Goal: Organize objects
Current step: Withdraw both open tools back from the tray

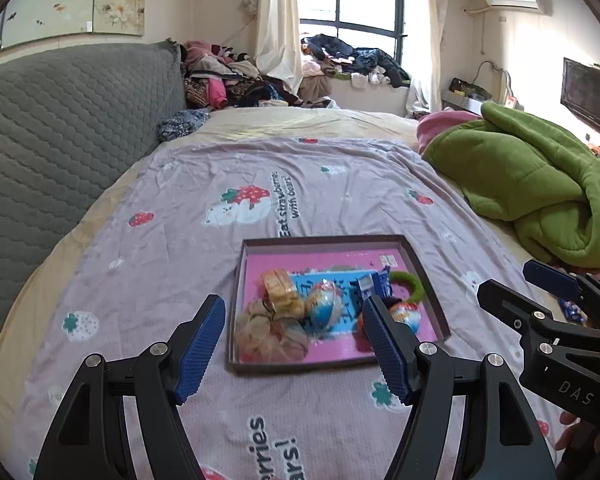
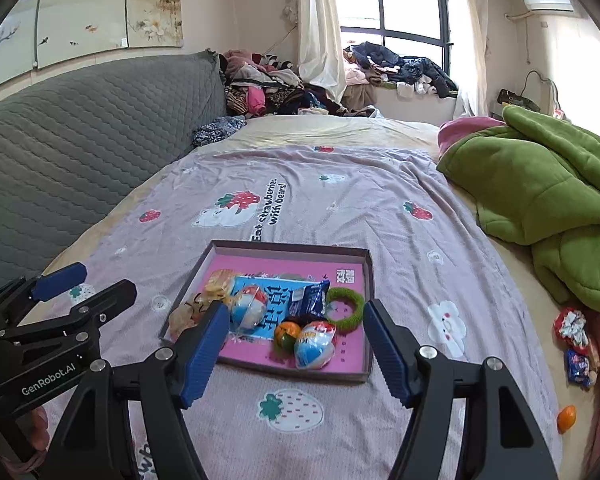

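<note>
- Left gripper [image 1: 294, 346]: jaws wide apart, nothing between them, on the near side of the tray.
- Right gripper [image 2: 296, 346]: likewise spread and empty, near side of the tray.
- Tray [image 2: 370, 312]: flat on the strawberry bedspread [image 2: 340, 208]; holds wrapped eggs [image 2: 314, 344], green ring [image 2: 346, 310], blue packet [image 2: 310, 298].
- Green blanket [image 2: 540, 184]: beyond the tray, right.

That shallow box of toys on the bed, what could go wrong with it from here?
1. The shallow brown box with a pink floor sits on a soft, wrinkled lilac strawberry-print sheet; a nudge might tip it, and the round blue-and-white plastic egg could roll out.
2. A small orange ball and crinkly snack packets lie near the bed's right edge and may slip off.
3. Both grippers, left and right, stand open and empty.
</note>
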Demonstrator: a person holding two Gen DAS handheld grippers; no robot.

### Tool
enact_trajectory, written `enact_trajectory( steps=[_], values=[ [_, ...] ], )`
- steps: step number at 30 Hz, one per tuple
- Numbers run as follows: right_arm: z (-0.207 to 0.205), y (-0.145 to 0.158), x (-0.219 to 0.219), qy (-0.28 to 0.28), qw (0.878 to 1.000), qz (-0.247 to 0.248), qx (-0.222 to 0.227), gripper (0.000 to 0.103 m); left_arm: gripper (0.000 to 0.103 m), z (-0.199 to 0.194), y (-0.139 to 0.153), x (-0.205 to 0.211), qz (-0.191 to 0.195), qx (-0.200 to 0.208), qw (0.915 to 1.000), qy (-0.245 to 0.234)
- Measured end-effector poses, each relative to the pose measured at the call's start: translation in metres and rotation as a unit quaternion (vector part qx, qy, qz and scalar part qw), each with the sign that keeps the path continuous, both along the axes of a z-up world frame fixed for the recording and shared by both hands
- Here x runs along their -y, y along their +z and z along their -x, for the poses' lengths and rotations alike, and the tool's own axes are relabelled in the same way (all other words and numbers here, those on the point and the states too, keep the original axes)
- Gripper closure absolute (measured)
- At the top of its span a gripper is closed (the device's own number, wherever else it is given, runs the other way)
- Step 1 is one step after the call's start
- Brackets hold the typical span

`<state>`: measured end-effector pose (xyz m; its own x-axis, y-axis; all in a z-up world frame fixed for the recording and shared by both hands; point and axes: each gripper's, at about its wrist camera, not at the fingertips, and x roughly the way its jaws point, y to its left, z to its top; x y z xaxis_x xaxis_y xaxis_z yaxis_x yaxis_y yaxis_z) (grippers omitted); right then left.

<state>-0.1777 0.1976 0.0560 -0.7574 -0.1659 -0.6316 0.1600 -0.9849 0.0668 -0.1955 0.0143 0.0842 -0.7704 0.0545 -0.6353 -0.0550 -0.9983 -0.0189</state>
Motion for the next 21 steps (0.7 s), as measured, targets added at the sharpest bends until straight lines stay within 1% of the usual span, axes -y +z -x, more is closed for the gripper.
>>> enact_trajectory(
  steps=[2, 6, 10, 14, 21],
  values=[
    [-0.007, -0.001, -0.001, -0.001, 1.000, -0.001, -0.002, 0.034, 0.030, -0.006, -0.002, -0.002, 0.002, 0.000, 1.0000, 0.002],
    [-0.023, -0.003, -0.001, -0.002, 1.000, -0.005, -0.006, 0.034, 0.030, -0.019, -0.006, 0.000, -0.006, 0.002, 1.0000, 0.001],
    [-0.033, -0.008, 0.000, -0.004, 1.000, -0.003, -0.003, 0.034, 0.030, -0.030, -0.012, 0.000, 0.001, 0.007, 1.0000, 0.003],
    [-0.042, -0.017, 0.003, -0.005, 1.000, -0.009, -0.001, 0.034, 0.030, -0.038, -0.018, 0.005, -0.001, 0.004, 1.0000, 0.004],
    [-0.051, -0.034, 0.006, 0.000, 1.000, -0.011, -0.002, 0.034, 0.030, -0.044, -0.038, 0.009, -0.003, 0.012, 0.9999, 0.009]
  ],
)
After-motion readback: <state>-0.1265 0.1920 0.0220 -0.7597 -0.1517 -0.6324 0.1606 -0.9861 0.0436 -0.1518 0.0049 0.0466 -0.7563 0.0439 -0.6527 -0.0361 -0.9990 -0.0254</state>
